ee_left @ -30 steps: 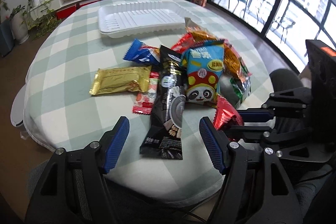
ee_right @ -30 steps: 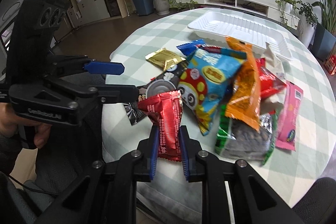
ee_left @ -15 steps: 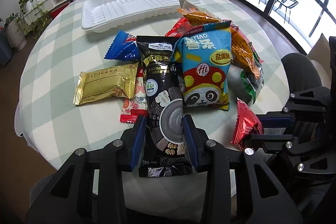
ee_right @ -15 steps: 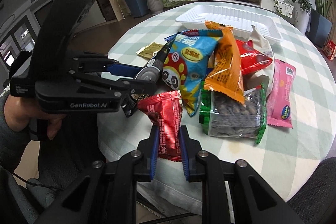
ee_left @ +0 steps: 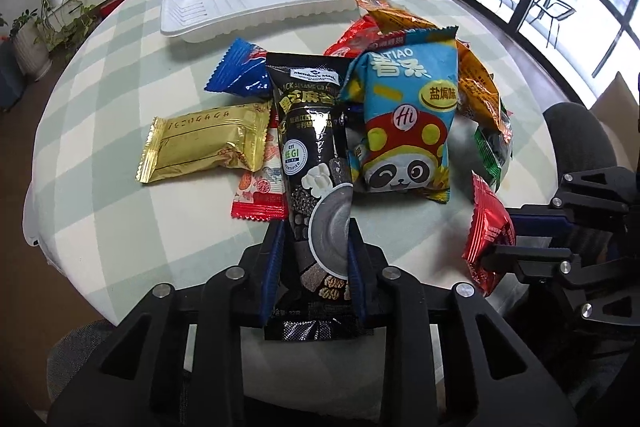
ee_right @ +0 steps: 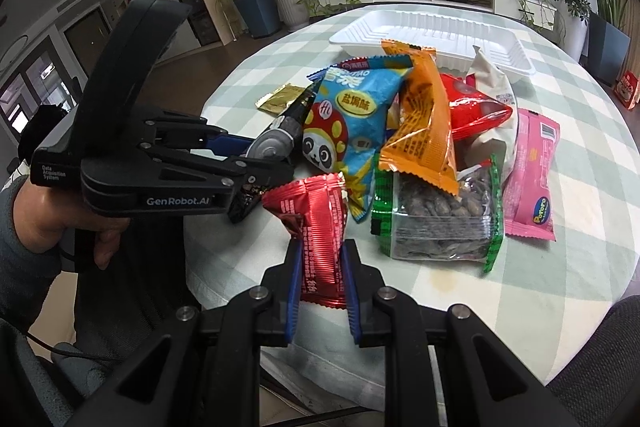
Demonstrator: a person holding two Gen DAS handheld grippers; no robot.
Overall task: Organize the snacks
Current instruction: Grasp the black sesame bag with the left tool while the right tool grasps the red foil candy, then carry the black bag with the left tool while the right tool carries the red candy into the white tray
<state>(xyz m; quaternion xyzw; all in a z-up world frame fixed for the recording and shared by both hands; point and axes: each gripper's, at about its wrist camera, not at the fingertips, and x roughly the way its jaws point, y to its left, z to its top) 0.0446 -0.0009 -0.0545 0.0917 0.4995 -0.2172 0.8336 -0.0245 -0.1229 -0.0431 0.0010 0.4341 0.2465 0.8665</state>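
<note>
My left gripper (ee_left: 313, 259) – jaws closing on the black sesame packet (ee_left: 316, 163); my right gripper (ee_right: 320, 283) – clamped on the red wrapper (ee_right: 316, 227), beside the snack pile.

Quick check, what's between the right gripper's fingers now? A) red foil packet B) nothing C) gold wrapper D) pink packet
A: the right gripper has its fingers clamped on the lower end of the red foil packet, lifted near the table edge; the pink packet lies on the table, untouched.
</note>
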